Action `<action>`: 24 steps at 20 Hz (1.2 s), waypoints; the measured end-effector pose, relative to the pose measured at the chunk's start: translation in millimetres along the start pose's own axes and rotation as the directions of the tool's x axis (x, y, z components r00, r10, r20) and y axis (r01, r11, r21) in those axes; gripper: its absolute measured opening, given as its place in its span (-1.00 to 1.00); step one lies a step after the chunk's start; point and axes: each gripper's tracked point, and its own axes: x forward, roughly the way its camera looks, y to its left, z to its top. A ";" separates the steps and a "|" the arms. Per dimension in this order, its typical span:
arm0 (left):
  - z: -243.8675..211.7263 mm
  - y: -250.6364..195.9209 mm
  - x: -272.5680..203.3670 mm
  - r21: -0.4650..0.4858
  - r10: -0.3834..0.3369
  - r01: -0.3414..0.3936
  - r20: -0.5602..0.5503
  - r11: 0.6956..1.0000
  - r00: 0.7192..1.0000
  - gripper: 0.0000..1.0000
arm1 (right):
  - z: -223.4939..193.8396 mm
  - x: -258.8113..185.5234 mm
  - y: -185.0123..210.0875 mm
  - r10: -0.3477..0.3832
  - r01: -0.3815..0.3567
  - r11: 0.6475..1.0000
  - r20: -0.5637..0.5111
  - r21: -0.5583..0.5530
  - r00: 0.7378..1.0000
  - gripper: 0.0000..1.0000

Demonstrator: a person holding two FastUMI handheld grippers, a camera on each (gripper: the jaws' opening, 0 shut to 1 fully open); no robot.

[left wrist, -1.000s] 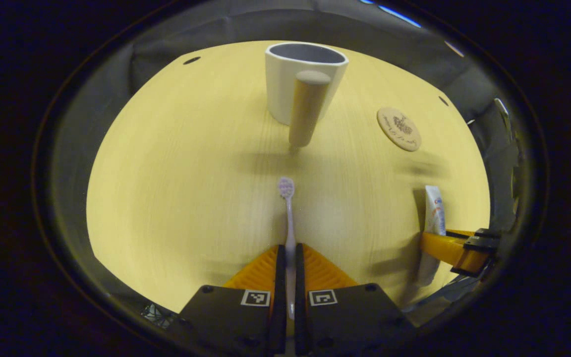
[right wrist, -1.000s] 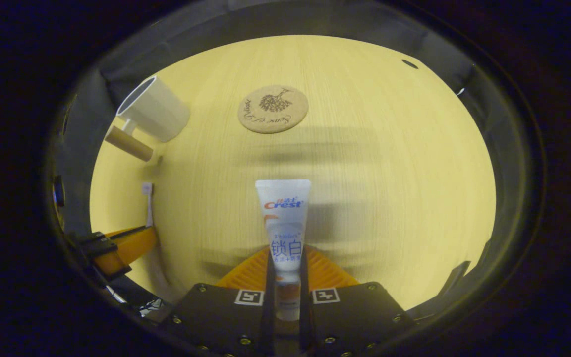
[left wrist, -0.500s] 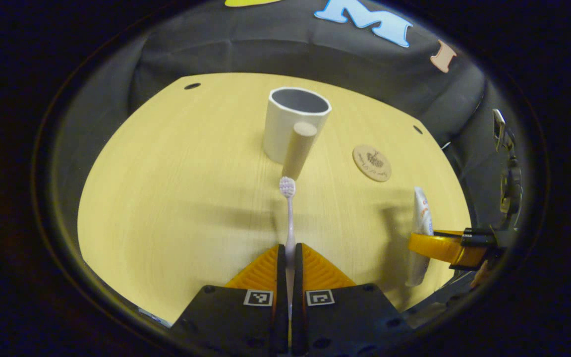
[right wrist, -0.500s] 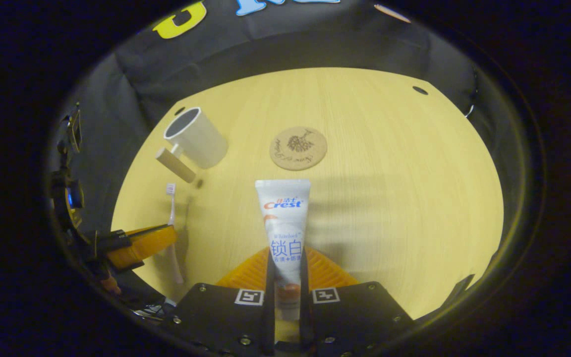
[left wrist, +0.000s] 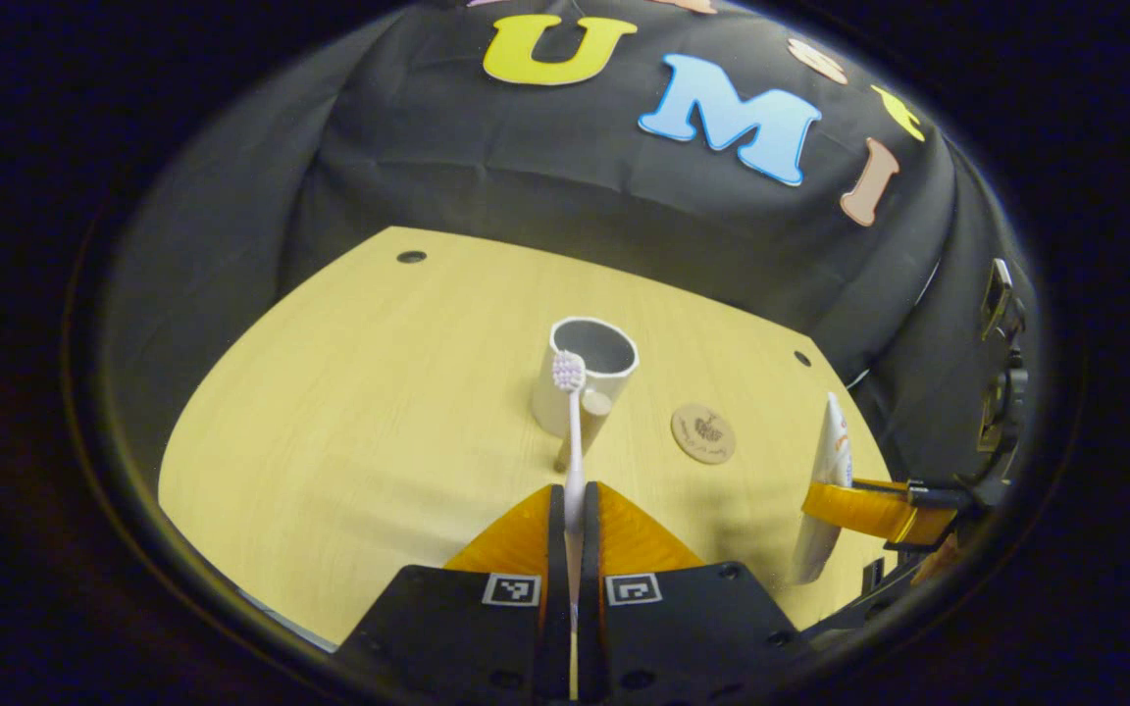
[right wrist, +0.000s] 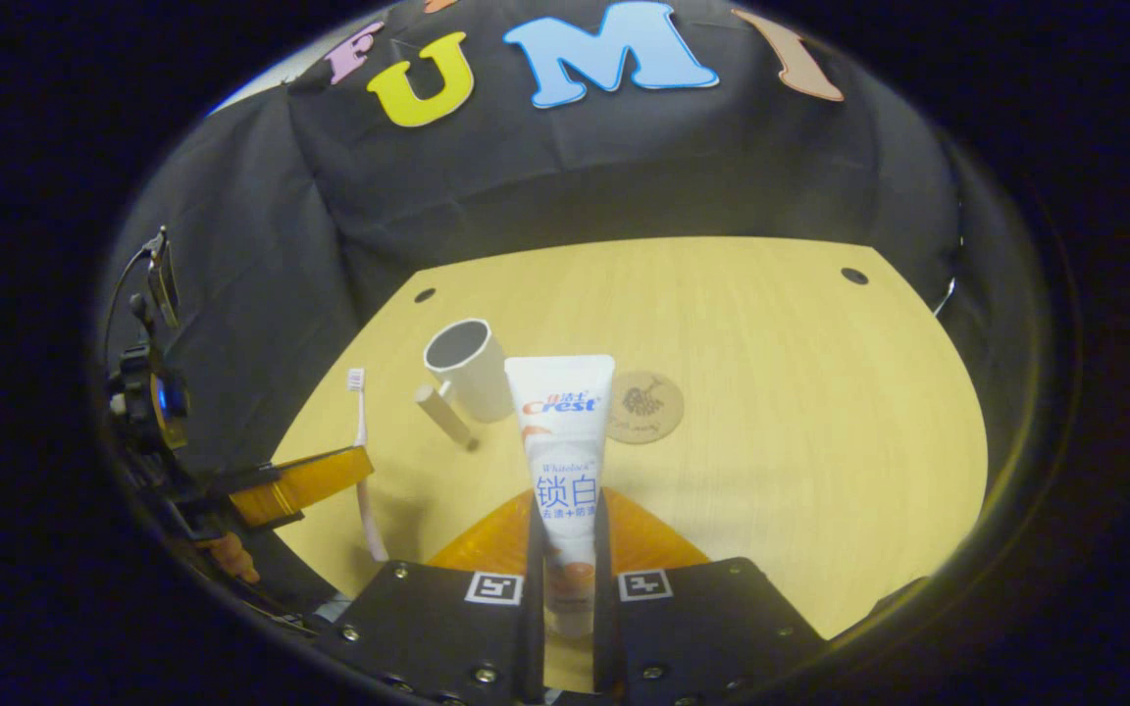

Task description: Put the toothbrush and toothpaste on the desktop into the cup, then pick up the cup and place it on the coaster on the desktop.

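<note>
- the toothbrush is clamped between the left gripper's two fingers, handle in the grip, bristle head pointing forward and up, lifted clear of the desk.
- in the left gripper view the brush head lines up with the rim of the cup; whether it is above the cup or short of it cannot be told.
- the toothpaste is pinched near its cap end by the right gripper, flat crimped end pointing forward, also off the desk.
- writing on the tube: "crest" in red and blue, below it a faint "whitelock" and large blue chinese characters; the smaller print is too fine to make out.
- the cup stands upright on the desk, its wooden handle sticking out toward the cameras.
- the coaster lies flat just beside the cup, apart from it, bearing a dark plant drawing and script too small to make out.
- each gripper shows at the edge of the other's view, holding its item upright.
- compared with a second ago, both grippers have risen and tipped up: cup and coaster look smaller and farther, and the booth wall now takes up the top of both views. both grips are unchanged.
</note>
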 end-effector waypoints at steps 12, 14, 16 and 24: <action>136.2 -15.8 -20.3 -0.027 -0.067 0.085 0.404 0.996 0.912 -0.80 | 63.4 -30.7 14.4 0.029 -0.014 0.998 0.254 -0.061 0.967 -0.65; 161.3 -23.6 -21.2 -0.042 -0.096 0.129 0.463 0.991 0.881 -0.81 | 67.5 -28.9 12.4 0.019 -0.003 0.998 0.259 -0.062 0.966 -0.59; 179.5 -26.3 -15.8 -0.052 -0.106 0.154 0.513 0.987 0.852 -0.81 | 71.6 -28.1 7.9 0.004 0.013 0.998 0.259 -0.063 0.966 -0.59; 211.3 -27.3 49.9 -0.042 -0.116 0.166 0.551 0.985 0.827 -0.82 | 79.6 -15.5 1.2 -0.034 0.052 0.996 0.249 -0.068 0.968 -0.59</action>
